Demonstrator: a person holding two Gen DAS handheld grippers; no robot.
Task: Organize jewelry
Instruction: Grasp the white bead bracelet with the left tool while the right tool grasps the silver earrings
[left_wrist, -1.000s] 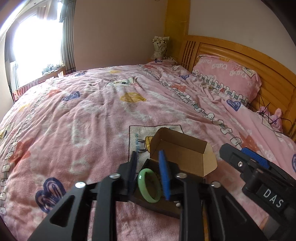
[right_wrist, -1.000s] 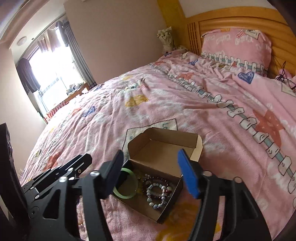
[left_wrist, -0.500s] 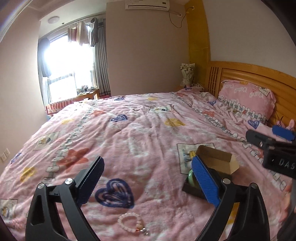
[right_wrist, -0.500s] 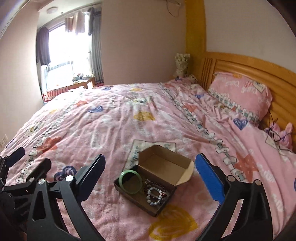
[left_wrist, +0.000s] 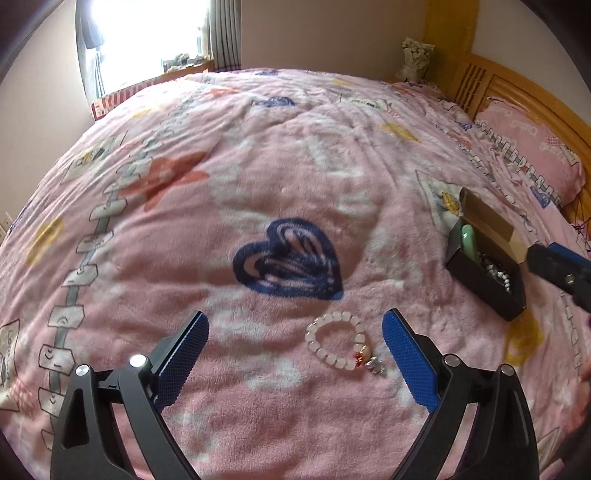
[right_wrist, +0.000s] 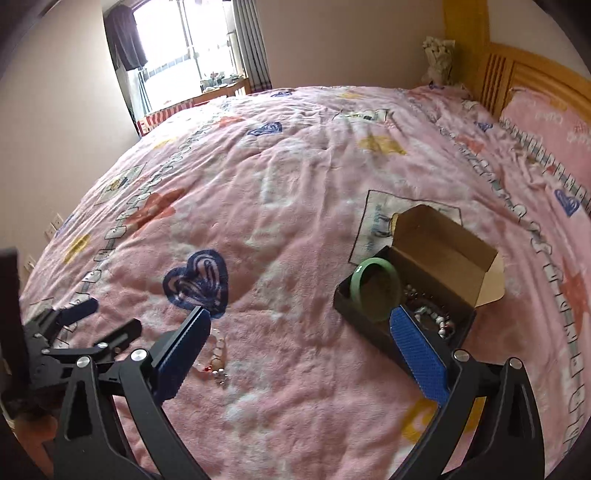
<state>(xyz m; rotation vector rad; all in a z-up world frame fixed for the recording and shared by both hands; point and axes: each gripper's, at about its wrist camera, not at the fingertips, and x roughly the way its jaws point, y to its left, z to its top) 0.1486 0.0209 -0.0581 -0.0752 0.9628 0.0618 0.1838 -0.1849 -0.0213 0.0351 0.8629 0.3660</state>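
A white bead bracelet (left_wrist: 312, 343) with a small charm lies on the pink blanket between the blue pads of my left gripper (left_wrist: 295, 321). Its jaws are closing but the pads stand clear of the beads. To the right sits an open black cardboard box (left_wrist: 480, 280) holding a green bangle (left_wrist: 468, 240) and several bead bracelets. In the right wrist view my right gripper (right_wrist: 299, 314) stands wide open over bare blanket. The box (right_wrist: 369, 321) with the green bangle (right_wrist: 369, 266) is by its right pad. The white bracelet (right_wrist: 216, 354) and the left gripper (right_wrist: 107, 319) are at its left.
The pink blanket (left_wrist: 295, 166) covers the whole bed. A pink pillow (left_wrist: 532, 147) and wooden headboard (left_wrist: 495, 85) are at the far right. A window (right_wrist: 184, 48) and low shelf lie beyond the bed's far side. The box flap (right_wrist: 443, 240) stands up.
The left gripper let go of the green bangle into the box, opened and swung left over the white bracelet. The right gripper opened wide and drew back from the box.
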